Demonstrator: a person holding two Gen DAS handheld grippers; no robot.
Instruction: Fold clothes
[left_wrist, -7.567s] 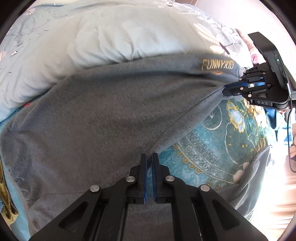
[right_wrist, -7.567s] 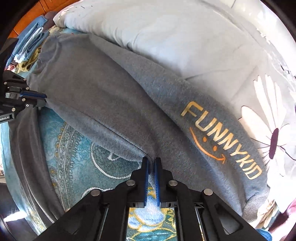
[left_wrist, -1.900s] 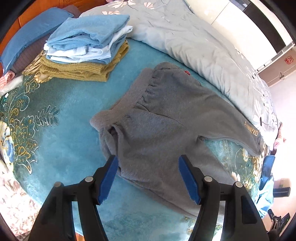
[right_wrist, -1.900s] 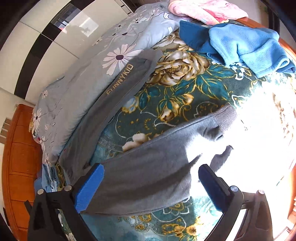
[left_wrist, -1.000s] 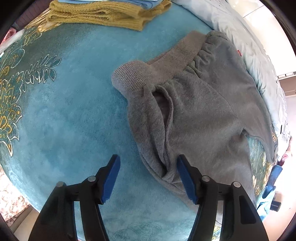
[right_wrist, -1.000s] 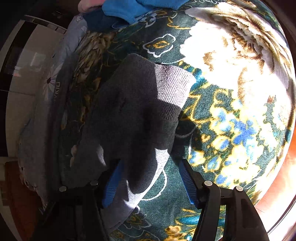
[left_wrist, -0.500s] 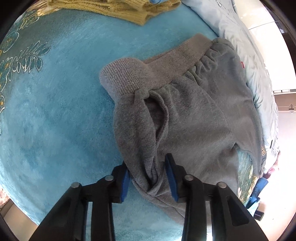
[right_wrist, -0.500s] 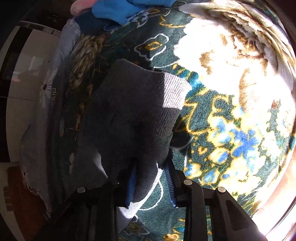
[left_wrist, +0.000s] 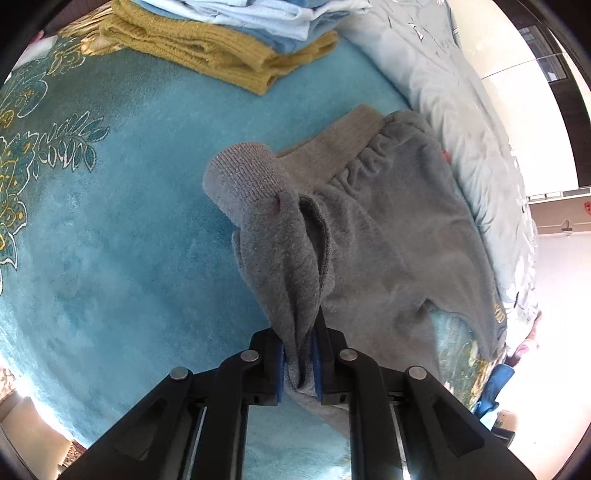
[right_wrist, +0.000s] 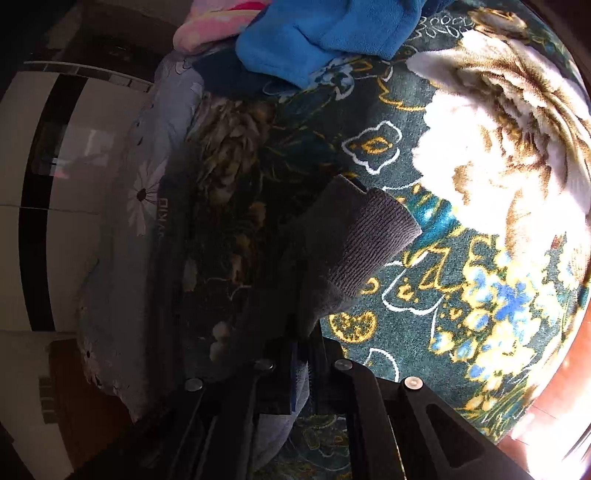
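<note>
My left claw (left_wrist: 299, 363) is clamped on a bunched fold of the grey pants (left_wrist: 388, 251), side edge just below the waistband (left_wrist: 243, 181). Fabric rises from the blue pads up to the ribbed band, lifted off the blanket (left_wrist: 110, 240). The rest of the pants lies flat ahead and to the right on the teal blanket, one leg running off right along the pale duvet (left_wrist: 461, 92), gold print near its end. A folded stack (left_wrist: 229, 40) sits farther back, well apart from the pants: mustard knit at the bottom, light blue pieces on top.

My right claw (right_wrist: 303, 363) is pinched on the other leg near its ribbed cuff (right_wrist: 373, 240). The cuff stands up just ahead of the claw tips, tilted right, part in sun and part in shadow. Below it is the dark floral blanket (right_wrist: 480, 295). The pads are mostly hidden in shadow, but cloth runs between them. The far leg with its lettering (right_wrist: 164, 218) lies left along the daisy duvet (right_wrist: 140, 192), dim. A blue fleece (right_wrist: 325, 37) and a pink item (right_wrist: 210, 26) lie at the top, well away from the cuff.
</note>
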